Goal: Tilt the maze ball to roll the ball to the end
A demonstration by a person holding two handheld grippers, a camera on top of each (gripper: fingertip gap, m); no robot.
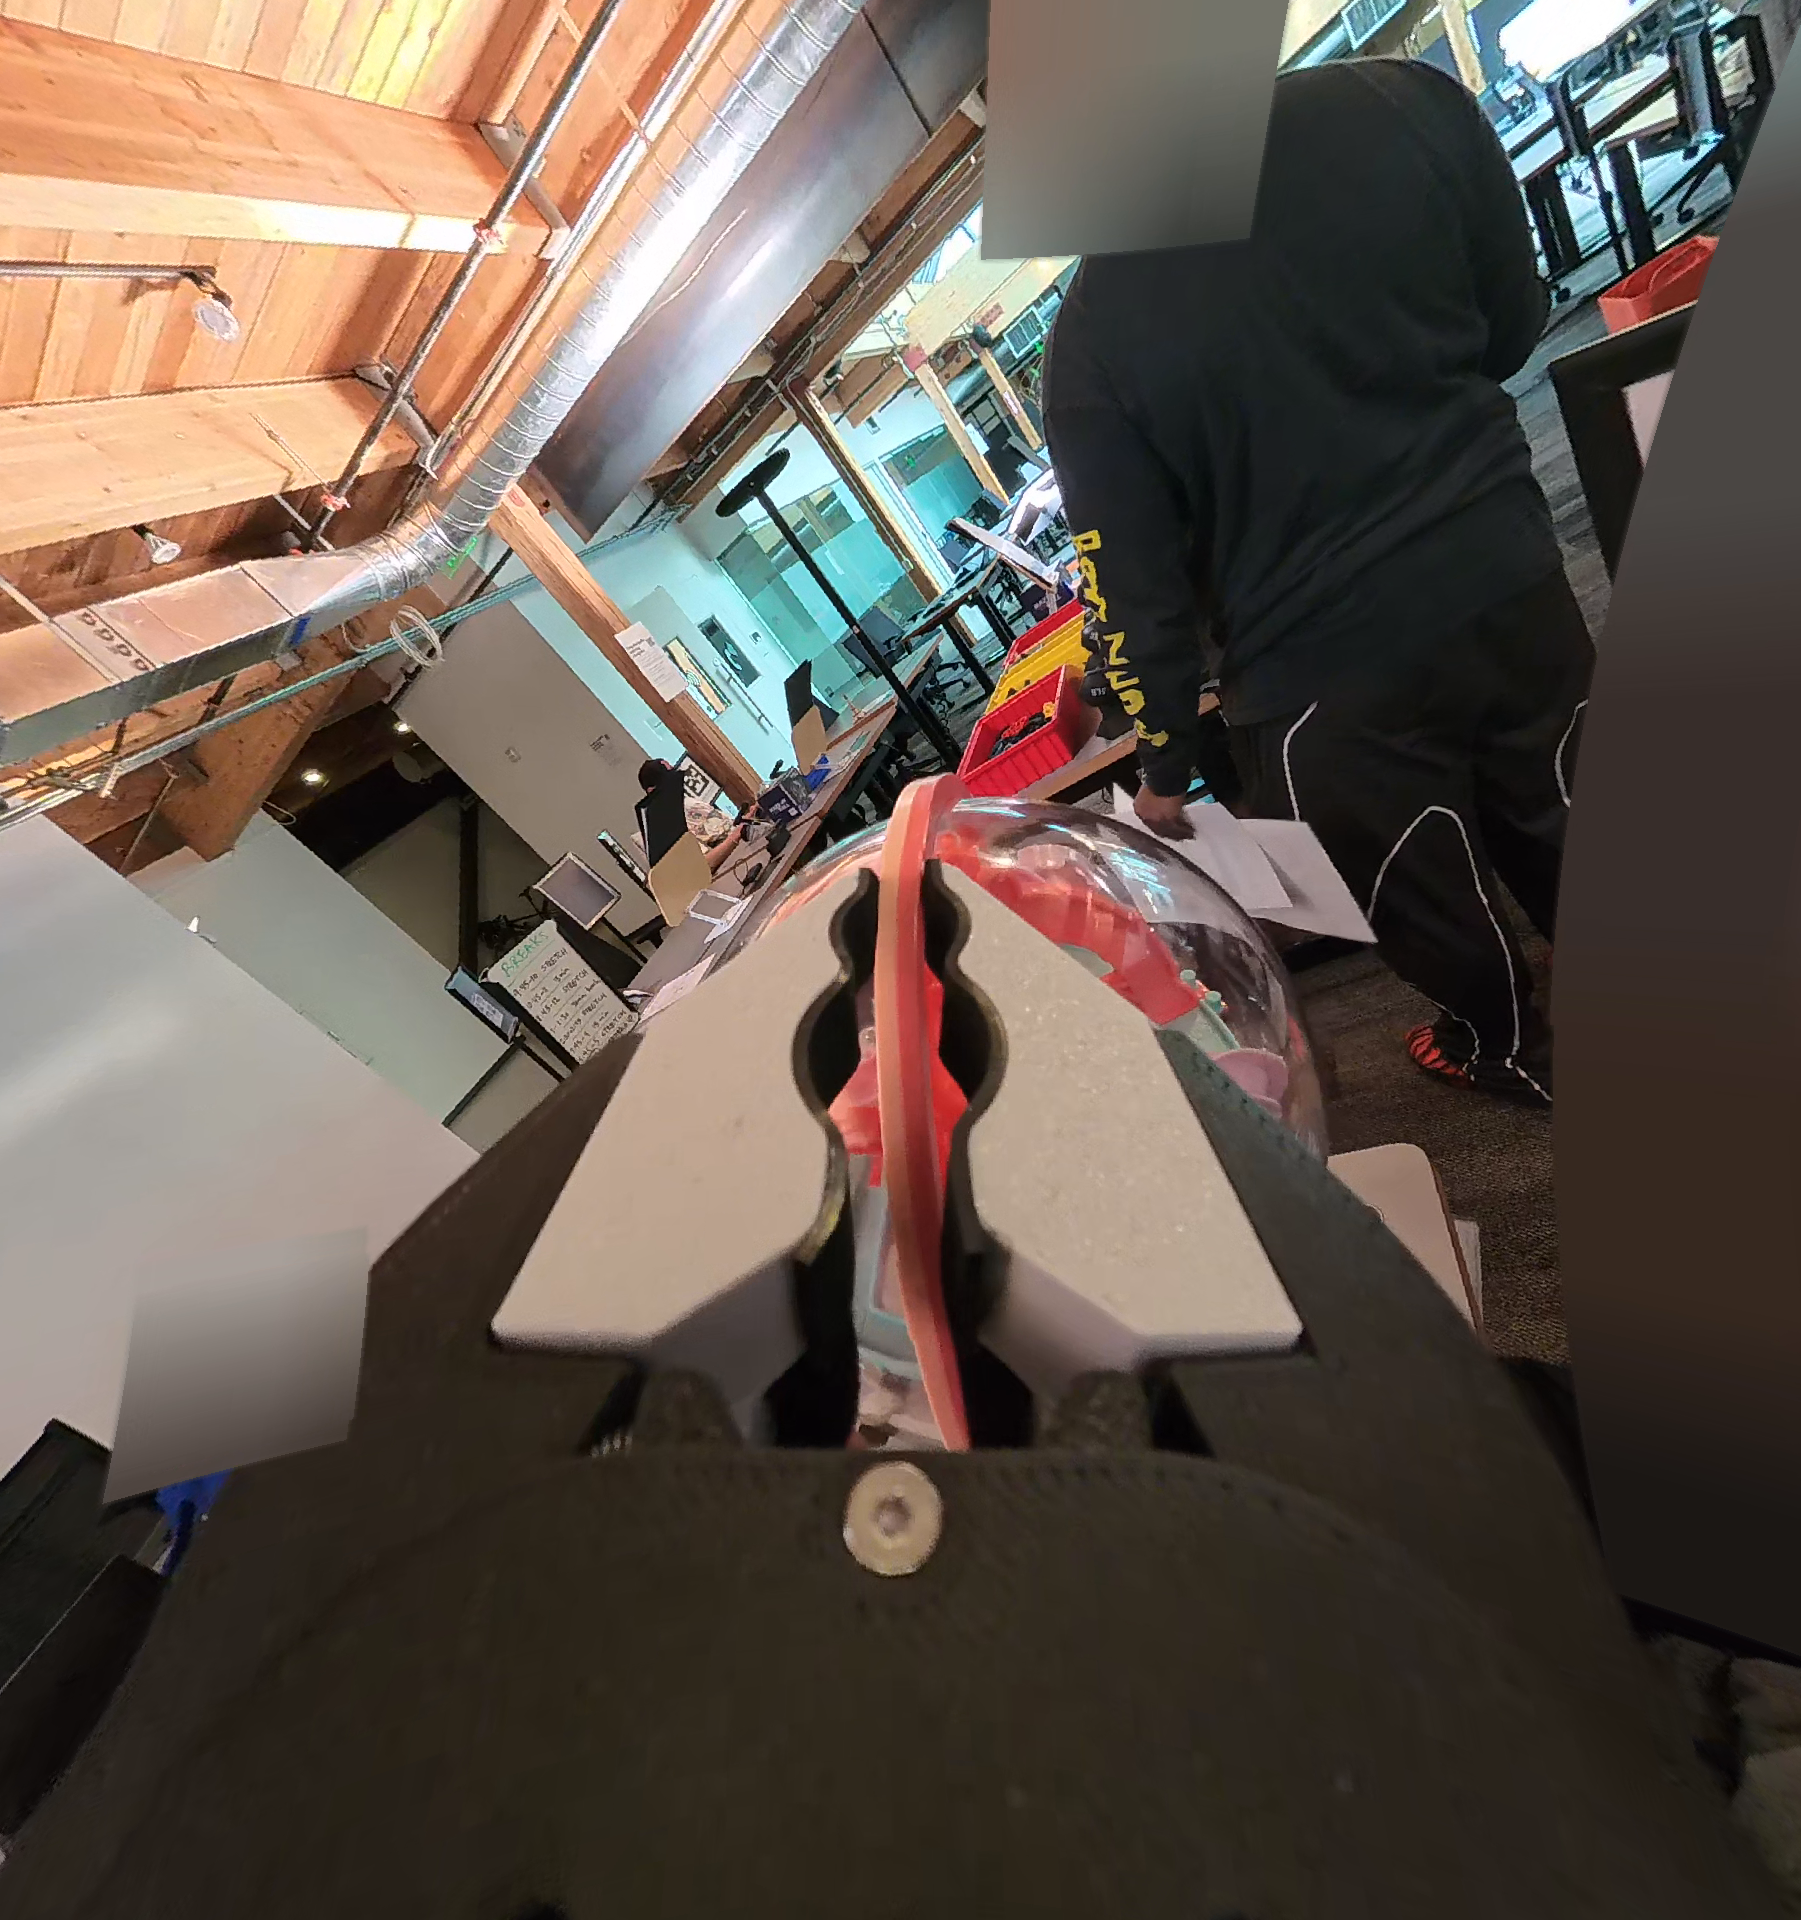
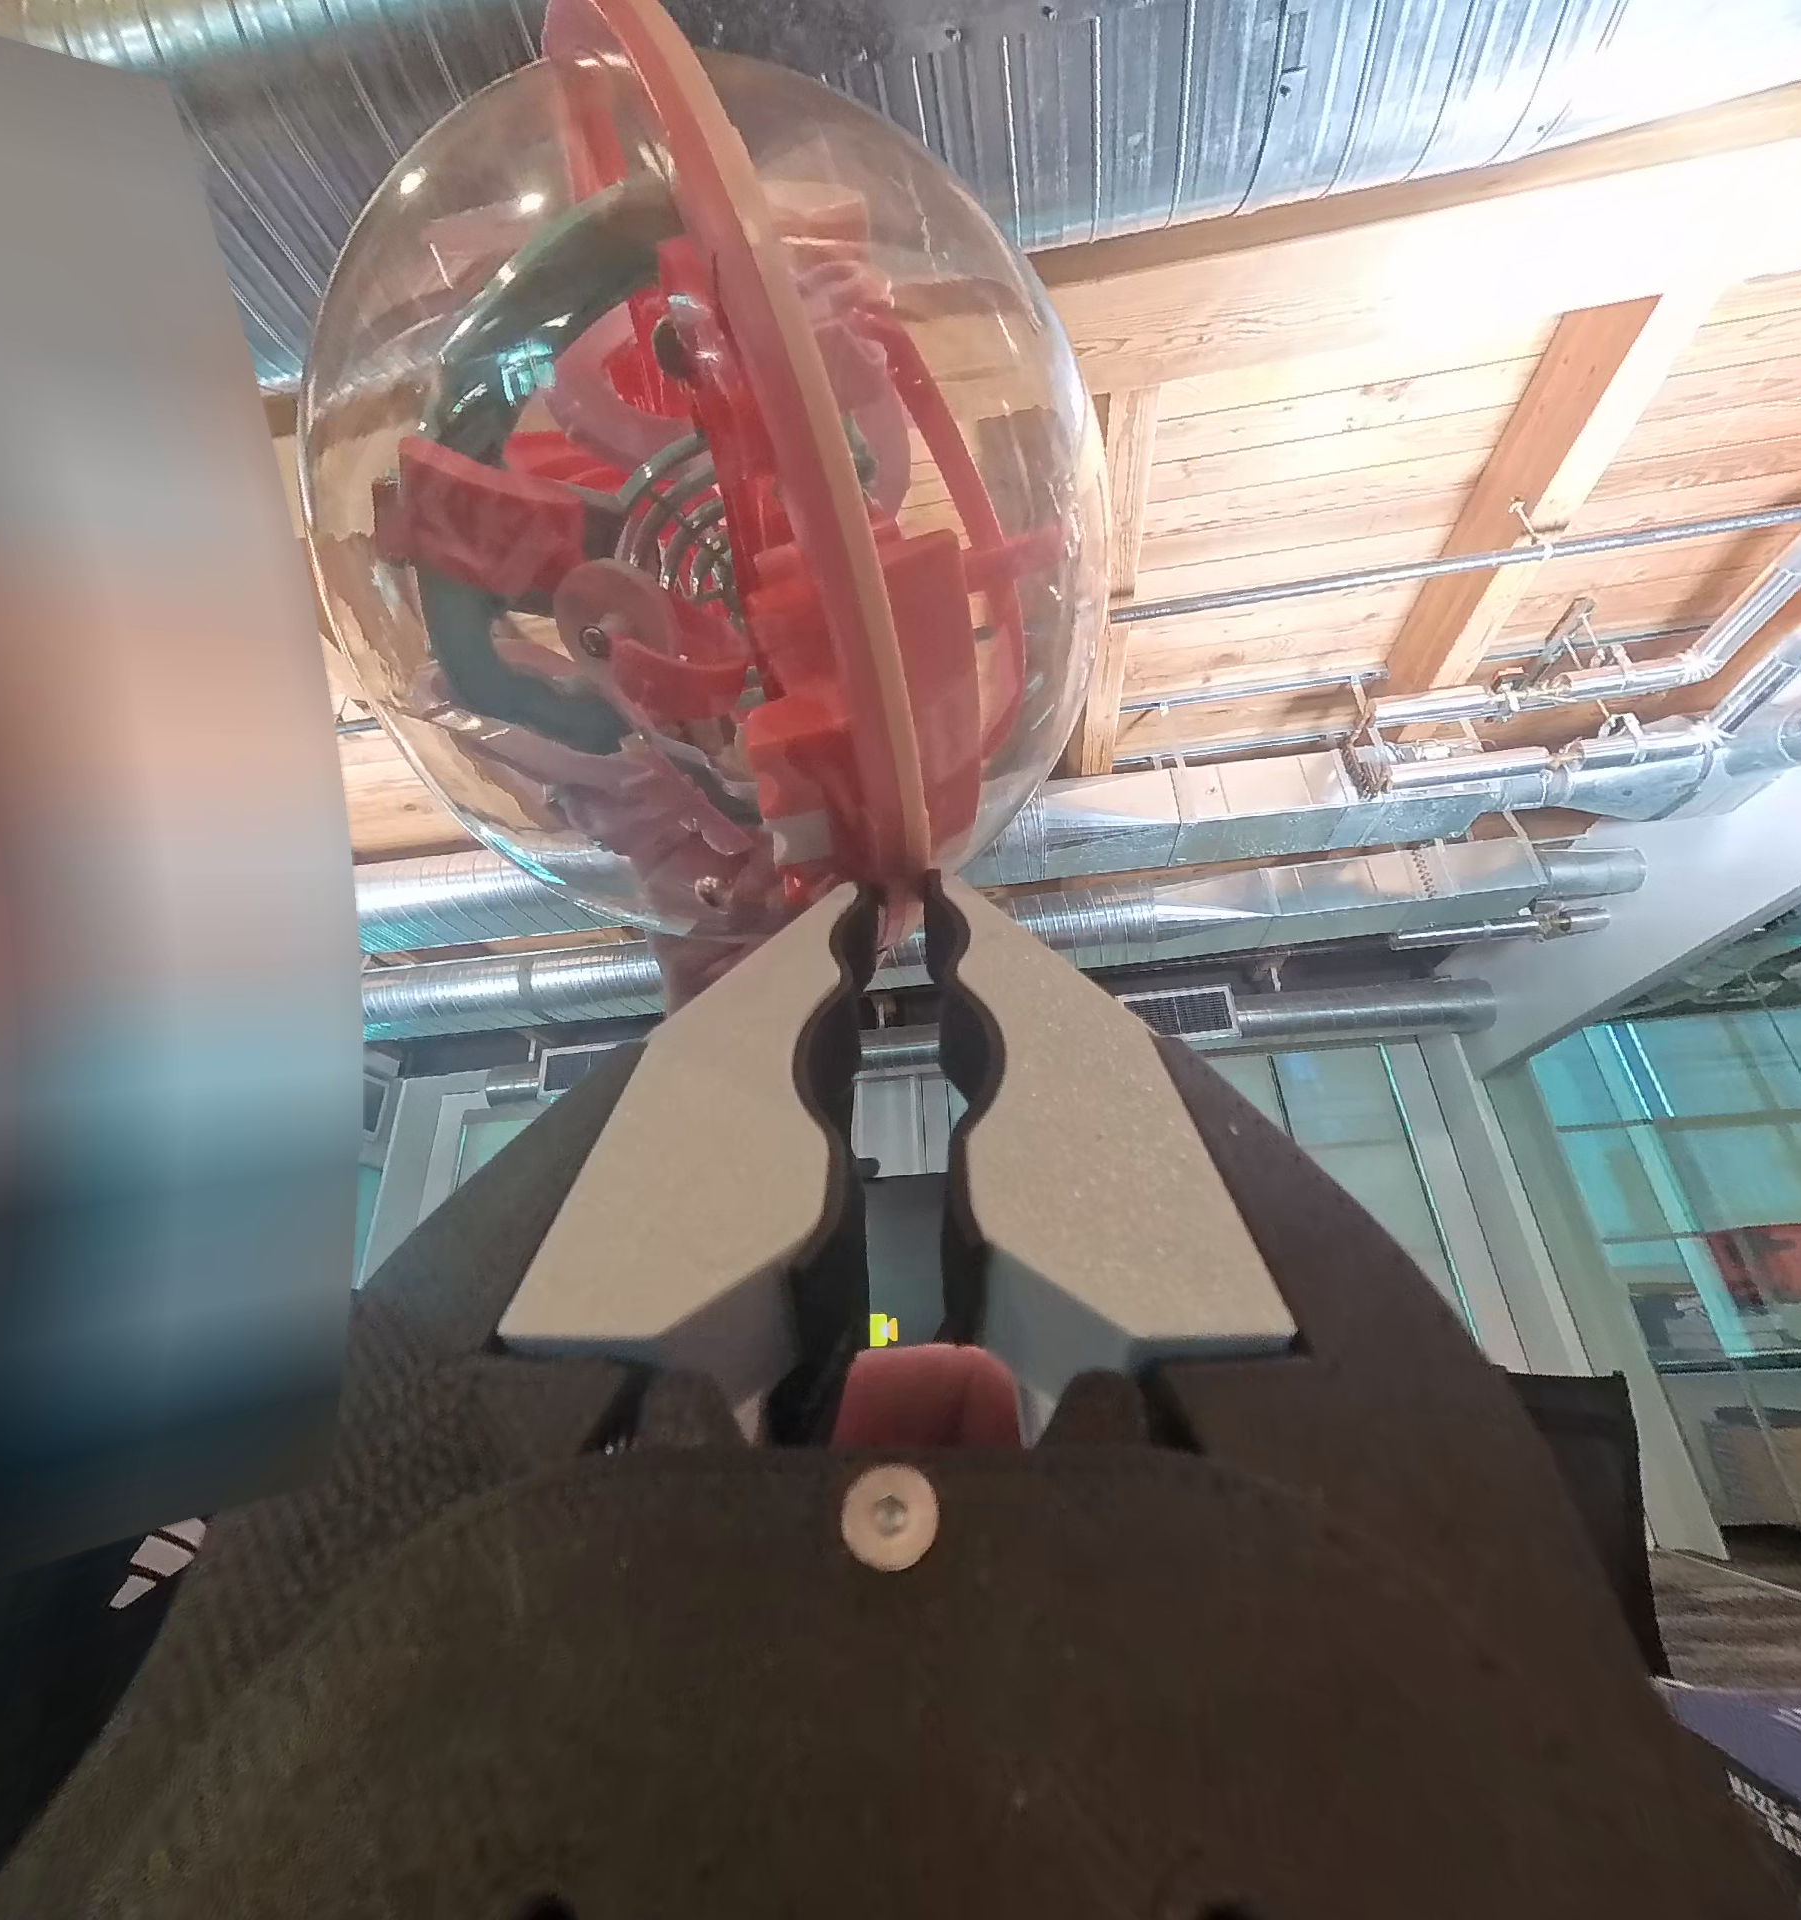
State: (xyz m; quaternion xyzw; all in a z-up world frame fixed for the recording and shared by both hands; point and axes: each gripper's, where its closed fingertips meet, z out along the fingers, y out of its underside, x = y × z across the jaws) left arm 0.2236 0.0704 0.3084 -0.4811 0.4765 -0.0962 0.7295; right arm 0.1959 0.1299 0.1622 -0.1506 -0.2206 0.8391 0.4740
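The maze ball is a clear sphere with red, green and lilac tracks inside and a red rim around its middle. It is held up in the air. My right gripper is shut on the rim at the sphere's lower end, pinching it with the fingertips only. A small shiny bead sits low in the sphere near those tips. In the left wrist view the maze ball lies just beyond my left gripper. That gripper is shut on the red rim, which runs deep between both fingers.
A person in a black hoodie stands ahead on the right, a hand on papers. Red and yellow bins sit on long tables. Ceiling ducts fill the right wrist view. A dark box shows at its lower right.
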